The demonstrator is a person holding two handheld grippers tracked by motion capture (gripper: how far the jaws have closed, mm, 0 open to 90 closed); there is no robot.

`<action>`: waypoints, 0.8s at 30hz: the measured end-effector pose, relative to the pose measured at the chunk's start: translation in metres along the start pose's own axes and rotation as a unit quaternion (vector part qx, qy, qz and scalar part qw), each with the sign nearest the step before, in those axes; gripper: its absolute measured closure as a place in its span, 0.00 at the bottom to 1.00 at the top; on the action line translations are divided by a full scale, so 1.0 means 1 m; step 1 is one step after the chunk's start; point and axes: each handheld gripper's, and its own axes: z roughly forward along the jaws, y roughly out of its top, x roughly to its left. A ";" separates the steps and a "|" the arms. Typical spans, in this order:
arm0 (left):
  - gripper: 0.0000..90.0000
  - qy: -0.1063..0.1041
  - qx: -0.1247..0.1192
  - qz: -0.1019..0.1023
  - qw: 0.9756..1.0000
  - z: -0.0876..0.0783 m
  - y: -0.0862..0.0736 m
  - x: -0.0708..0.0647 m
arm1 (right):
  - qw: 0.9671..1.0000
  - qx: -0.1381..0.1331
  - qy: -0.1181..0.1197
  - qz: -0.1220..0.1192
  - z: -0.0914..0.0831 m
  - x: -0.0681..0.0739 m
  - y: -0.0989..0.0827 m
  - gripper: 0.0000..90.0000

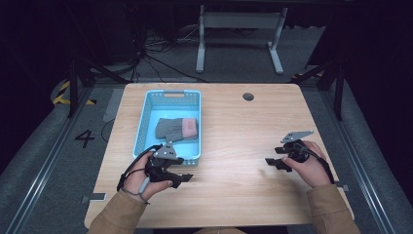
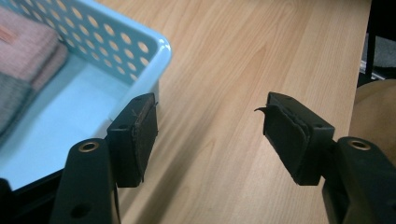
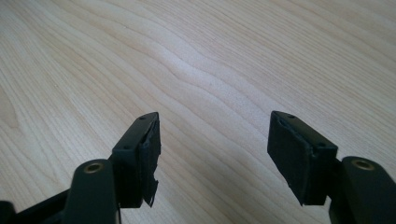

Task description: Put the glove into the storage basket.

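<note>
Floor, left of frame: painted "4" [image 1: 84, 138]. Left gripper [image 1: 181, 178] and right gripper [image 1: 273, 162] both spread, empty. Basket [image 1: 142, 119] unlabelled.

A pale rectangular wooden table [image 1: 243, 131] with a round grommet hole [image 1: 248, 96] stands on grey carpeted floor [image 1: 44, 161], a white metal desk frame [image 1: 238, 29] and tangled black cables [image 1: 151, 53] beyond in dim, dark surroundings.

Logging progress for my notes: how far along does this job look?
Done: a folded grey-and-pink knit item lies in the blue basket. In hand: nothing; the left gripper and right gripper are open over the wooden table. Nothing else on the table to pack.
</note>
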 end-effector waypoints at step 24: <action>0.35 0.039 0.008 -0.017 0.999 0.051 -0.042 -0.002 | 1.000 0.027 -0.010 0.013 0.014 -0.003 -0.008 0.40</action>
